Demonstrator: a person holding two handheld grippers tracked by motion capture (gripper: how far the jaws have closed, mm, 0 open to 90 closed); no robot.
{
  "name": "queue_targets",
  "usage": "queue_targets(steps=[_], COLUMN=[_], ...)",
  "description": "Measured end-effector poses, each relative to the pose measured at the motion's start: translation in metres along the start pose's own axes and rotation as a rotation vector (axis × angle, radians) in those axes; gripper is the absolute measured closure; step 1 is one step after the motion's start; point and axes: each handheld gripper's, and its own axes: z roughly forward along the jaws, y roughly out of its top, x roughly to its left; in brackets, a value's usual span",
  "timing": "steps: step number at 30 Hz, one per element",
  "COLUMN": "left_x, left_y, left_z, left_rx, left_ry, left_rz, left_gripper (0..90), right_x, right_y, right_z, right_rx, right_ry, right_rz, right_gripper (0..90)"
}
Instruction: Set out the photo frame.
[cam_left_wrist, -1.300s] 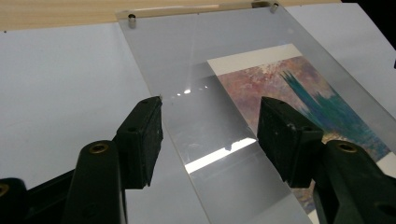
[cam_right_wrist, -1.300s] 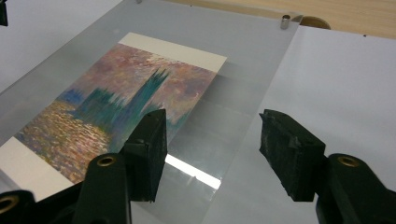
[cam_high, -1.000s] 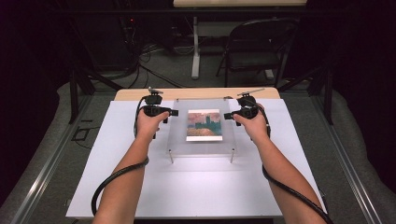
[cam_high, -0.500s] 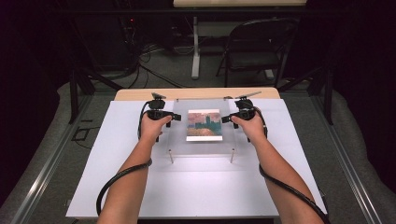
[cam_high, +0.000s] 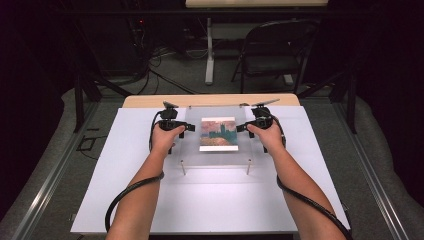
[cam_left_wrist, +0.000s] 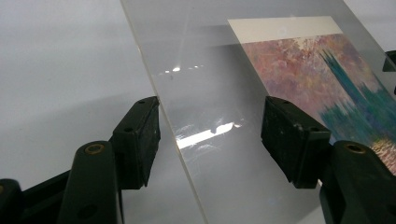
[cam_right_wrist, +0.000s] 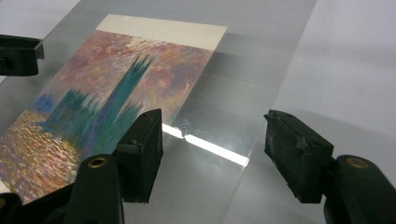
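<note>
The clear acrylic sheet (cam_high: 218, 137) covering the painted print (cam_high: 218, 133) lies mid-table on its posts, apparently just set down; left gripper (cam_high: 176, 131) and right gripper (cam_high: 250, 126), jaws just widened, straddle its side edges without pinching, leaving only withdrawal.

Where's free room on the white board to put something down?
Bare: the white board between the clear panel's near edge and the person's forearms, plus strips outside each hand. Crowded: mid-board, where left gripper and right gripper flank the panel over the painted print.
</note>
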Motion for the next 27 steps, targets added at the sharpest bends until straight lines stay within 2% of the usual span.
queue_targets(steps=[6, 11, 14, 17, 24, 27], left_x=[0.0012, 0.0034, 0.0019, 0.0015, 0.0029, 0.0033], left_y=[0.0002, -0.0009, 0.0002, 0.0011, 0.0026, 0.0019], left_z=[0.0017, 0.0058, 0.0061, 0.0053, 0.0045, 0.0043], left_rx=[0.001, 0.016, 0.021, 0.016, 0.025, 0.013], left_ry=[-0.009, -0.060, -0.048, -0.035, -0.036, -0.036], left_rz=[-0.013, -0.047, -0.044, -0.041, -0.045, -0.067], left_gripper=[35.6, 32.1, 31.6, 32.9, 35.0, 37.1], right_x=[-0.0019, -0.0046, -0.0058, -0.0050, -0.0042, -0.0039], right_y=[-0.0002, -0.0012, -0.0016, -0.0008, 0.0001, 0.0000], right_z=[0.0021, 0.0035, 0.0052, 0.0052, 0.0053, 0.0051], right_rx=[-0.006, -0.004, 0.002, 0.014, 0.013, 0.009], right_ry=[0.011, 0.032, 0.055, 0.053, 0.048, 0.044], right_rz=[0.019, 0.055, 0.075, 0.082, 0.071, 0.069], right_gripper=[35.0, 34.3, 33.8, 33.4, 33.5, 33.9])
